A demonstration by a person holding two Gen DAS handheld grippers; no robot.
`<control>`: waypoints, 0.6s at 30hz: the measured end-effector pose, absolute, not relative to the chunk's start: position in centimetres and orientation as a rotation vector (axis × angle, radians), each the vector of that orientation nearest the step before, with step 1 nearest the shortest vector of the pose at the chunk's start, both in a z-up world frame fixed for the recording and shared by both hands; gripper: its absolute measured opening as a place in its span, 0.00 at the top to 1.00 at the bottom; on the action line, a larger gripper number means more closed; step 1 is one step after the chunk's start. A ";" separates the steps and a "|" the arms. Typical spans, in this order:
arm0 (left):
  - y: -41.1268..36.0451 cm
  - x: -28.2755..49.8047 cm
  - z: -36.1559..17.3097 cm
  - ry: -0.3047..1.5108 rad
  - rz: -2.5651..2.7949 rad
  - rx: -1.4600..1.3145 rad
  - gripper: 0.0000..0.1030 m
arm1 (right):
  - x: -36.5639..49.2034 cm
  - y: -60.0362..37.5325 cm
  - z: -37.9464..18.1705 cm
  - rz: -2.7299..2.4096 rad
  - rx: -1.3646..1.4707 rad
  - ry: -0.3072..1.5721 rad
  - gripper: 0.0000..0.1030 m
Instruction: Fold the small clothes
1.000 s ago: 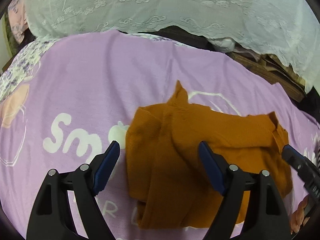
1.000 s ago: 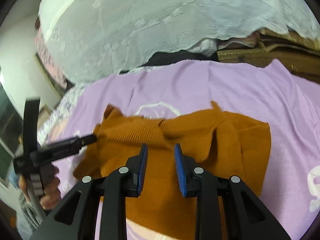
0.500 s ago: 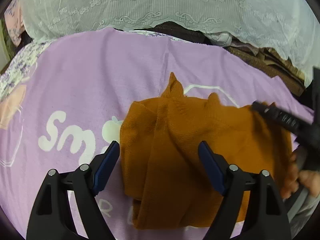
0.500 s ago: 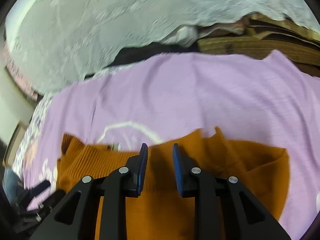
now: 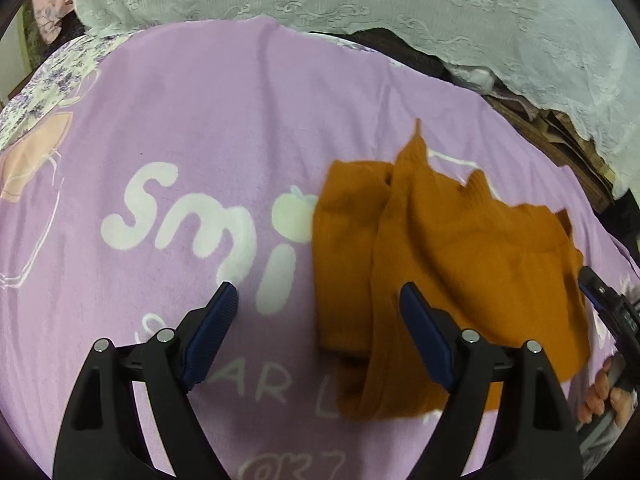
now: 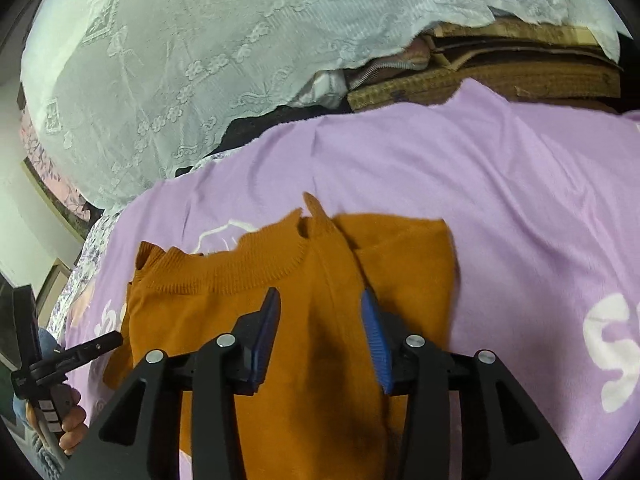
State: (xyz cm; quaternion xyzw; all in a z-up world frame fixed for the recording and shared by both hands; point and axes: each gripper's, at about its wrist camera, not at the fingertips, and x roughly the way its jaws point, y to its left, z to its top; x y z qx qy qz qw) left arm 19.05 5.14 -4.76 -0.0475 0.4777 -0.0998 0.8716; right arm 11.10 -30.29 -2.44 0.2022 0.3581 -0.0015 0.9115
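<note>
Garment: an orange knit top (image 5: 460, 264) lies partly folded on a purple blanket (image 5: 180, 120) with white lettering, ribbed neckline (image 6: 240, 272) toward the lace cloth (image 6: 180, 60)
Left claw (image 5: 316, 300): spread wide, released, nothing between its pads; its right pad hangs over the top's left part, its left pad over bare blanket
Right claw (image 6: 320, 312): its jaws have just been opening, half parted above the middle of the top, not pinching it
Behind: brown woven mats (image 6: 500, 76) under the lace

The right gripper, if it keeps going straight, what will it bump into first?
Probably the orange sweater. The right gripper points down at it, and its open jaws, which have just been opening, hold nothing. How near it is stays unclear.
</note>
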 end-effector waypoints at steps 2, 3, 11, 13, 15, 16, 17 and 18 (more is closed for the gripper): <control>4.2 18.7 -4.9 0.994 -0.225 -0.054 0.23 | 11.2 -30.4 -2.9 0.006 0.426 0.751 0.59; 3.7 18.7 -5.1 0.993 -0.215 -0.021 0.23 | 11.3 -30.3 -3.1 0.012 0.425 0.757 0.59; 2.2 18.2 -5.7 0.985 -0.233 0.049 0.73 | 11.5 -29.4 -3.6 0.017 0.386 0.764 0.60; 2.2 18.1 -5.7 0.980 -0.223 0.049 0.77 | 11.5 -29.4 -3.6 0.024 0.385 0.761 0.67; 2.5 17.7 -5.5 0.976 -0.223 0.038 0.83 | 11.4 -29.4 -3.6 0.025 0.386 0.758 0.92; 2.7 17.4 -5.4 0.972 -0.220 0.033 0.86 | 11.3 -29.6 -3.7 0.021 0.390 0.756 0.93; 2.8 17.0 -5.4 0.968 -0.219 0.030 0.88 | 11.1 -29.8 -3.6 0.016 0.399 0.749 0.95; 3.0 16.6 -5.3 0.963 -0.215 0.033 0.89 | 10.8 -30.1 -3.4 0.009 0.409 0.745 0.95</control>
